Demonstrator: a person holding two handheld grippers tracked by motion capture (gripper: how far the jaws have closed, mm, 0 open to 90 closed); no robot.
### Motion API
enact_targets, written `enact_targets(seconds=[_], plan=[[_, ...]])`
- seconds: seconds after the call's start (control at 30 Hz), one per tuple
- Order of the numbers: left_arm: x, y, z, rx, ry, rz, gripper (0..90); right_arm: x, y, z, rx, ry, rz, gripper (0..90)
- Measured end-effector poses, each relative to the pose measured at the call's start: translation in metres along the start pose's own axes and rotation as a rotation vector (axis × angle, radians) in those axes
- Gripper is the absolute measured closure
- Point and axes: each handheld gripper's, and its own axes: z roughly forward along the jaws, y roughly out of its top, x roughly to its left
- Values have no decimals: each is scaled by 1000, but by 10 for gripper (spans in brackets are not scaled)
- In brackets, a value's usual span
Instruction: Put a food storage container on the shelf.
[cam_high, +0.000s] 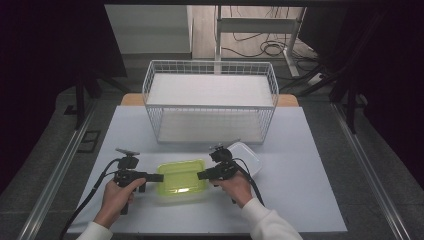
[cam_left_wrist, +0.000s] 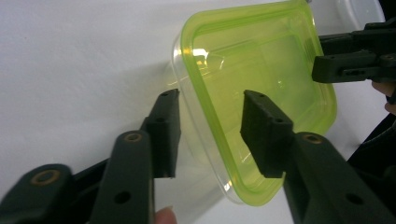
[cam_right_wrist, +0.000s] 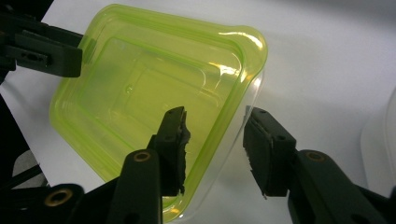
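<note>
**Two grippers straddling opposite short edges of a lidded box**

A clear rectangular plastic container with a translucent lime-green lid lies flat at the near centre of the pale grey tabletop, its long axis running from 9 o'clock to 3 o'clock in the high view. The left gripper meets it from 9 o'clock, the right gripper from 3 o'clock; each hand is level with the lid and about equally near, so neither arm has the advantage.

In the left gripper view, the left gripper has its jaws apart with the lid's edge and the container wall between them; the pads do not yet appear to press on the rim. In the right gripper view, the right gripper likewise stands parted astride the opposite lid edge, one jaw over the green lid, the other outside the wall, with a gap on each side. The coming move, by judgement, turns on both pairs of jaws closing across the rim at once.

A white translucent plastic container sits just beyond the right gripper, at about 1 o'clock from the green lid. Farther back, at 12 o'clock, stands a white wire basket. Beyond the table are a desk frame and loose cables on the floor.
</note>
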Motion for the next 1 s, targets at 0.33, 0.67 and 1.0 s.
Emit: enact_targets(seconds=[0.33, 0.67, 1.0], plan=[[-3, -2, -9, -47, -24, 3, 737, 2, 0, -6, -24, 28, 10, 702], [-6, -4, -13, -75, -34, 29, 772, 7, -1, -14, -53, 28, -35, 748], [-11, -5, -27, -142, -58, 71, 776, 15, 0, -24, -86, 34, -100, 753]])
